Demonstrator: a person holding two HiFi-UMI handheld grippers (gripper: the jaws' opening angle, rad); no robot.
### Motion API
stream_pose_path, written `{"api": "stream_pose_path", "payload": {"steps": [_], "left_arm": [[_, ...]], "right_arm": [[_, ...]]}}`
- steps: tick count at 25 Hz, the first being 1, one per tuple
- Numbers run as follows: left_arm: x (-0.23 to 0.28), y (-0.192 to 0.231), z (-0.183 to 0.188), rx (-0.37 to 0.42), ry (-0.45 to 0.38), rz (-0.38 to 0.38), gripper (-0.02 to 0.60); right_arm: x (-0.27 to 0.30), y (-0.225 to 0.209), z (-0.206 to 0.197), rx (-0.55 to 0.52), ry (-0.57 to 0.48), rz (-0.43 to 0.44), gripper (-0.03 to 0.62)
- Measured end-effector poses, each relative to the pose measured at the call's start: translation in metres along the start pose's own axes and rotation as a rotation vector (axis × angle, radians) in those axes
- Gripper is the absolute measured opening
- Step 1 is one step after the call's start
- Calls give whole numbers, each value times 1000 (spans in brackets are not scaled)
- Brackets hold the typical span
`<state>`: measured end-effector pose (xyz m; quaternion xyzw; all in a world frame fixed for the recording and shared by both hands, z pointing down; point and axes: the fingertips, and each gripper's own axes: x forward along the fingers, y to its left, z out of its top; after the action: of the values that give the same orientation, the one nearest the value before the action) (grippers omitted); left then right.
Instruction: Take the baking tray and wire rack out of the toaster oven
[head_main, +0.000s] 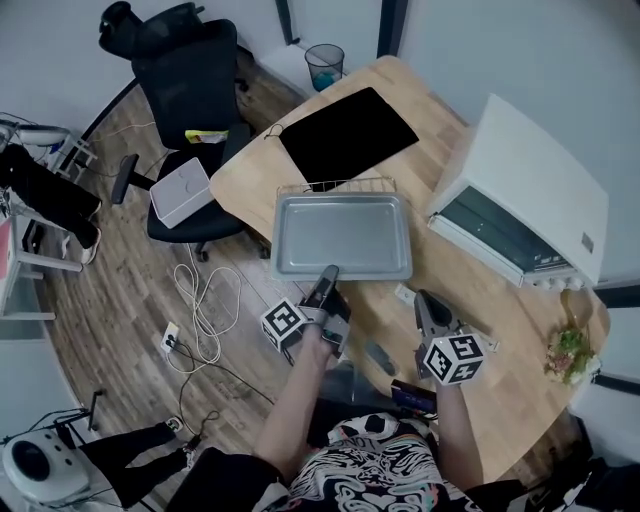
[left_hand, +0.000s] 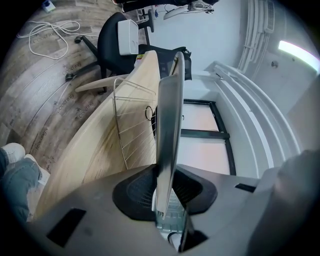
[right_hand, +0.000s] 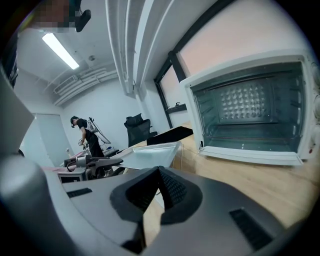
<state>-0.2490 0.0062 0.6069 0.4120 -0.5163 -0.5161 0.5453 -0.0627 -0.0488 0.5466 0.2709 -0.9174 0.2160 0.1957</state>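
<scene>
Flat rectangular grey metal baking tray (head_main: 342, 236) is out of the oven, lying over the pale wooden table (head_main: 500, 322) w/ the thin silver wire rack (head_main: 336, 185) under it. The rack's far edge pokes out beyond the tray. Can't tell if the tray rests fully on the rack or is lifted a little.

Tray's long axis runs left-right across the person, and the tray lies straight ahead of the left gripper (head_main: 327, 276). That gripper is clamped on the middle of the near long rim; the left gripper view shows the rim edge-on between the jaws. Right gripper (head_main: 426, 306) is just off the tray's near right corner, not touching it, jaws together w/ nothing in them.

White box-shaped toaster oven (head_main: 525, 195) stands to the right, door open. Its cavity looks empty in the right gripper view.

Judgement: both items look out already. Next is prob. letting go of the tray, a left-hand job only.
</scene>
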Motion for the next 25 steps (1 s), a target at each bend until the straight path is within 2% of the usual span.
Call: {"api": "stream_pose_path", "payload": {"steps": [8,11,16,21,25], "left_arm": [[18,13,22,-19,-44,20,95],[28,10,26,-20,-50,-4,97],[45,0,29,73,-9,-6,100],[55,3,24,132,67,72,211],[55,8,15,204,139,133,244]], "right_arm": [[-6,-18,-5,19,24,-24,0],[-7,-23,-6,24,25,-35,0],[-6,-23,-5,39,18,-32,0],[-11,-23,-5,48,9,-38,0],[-18,-25,-4,55,-2,-52,0]]}}
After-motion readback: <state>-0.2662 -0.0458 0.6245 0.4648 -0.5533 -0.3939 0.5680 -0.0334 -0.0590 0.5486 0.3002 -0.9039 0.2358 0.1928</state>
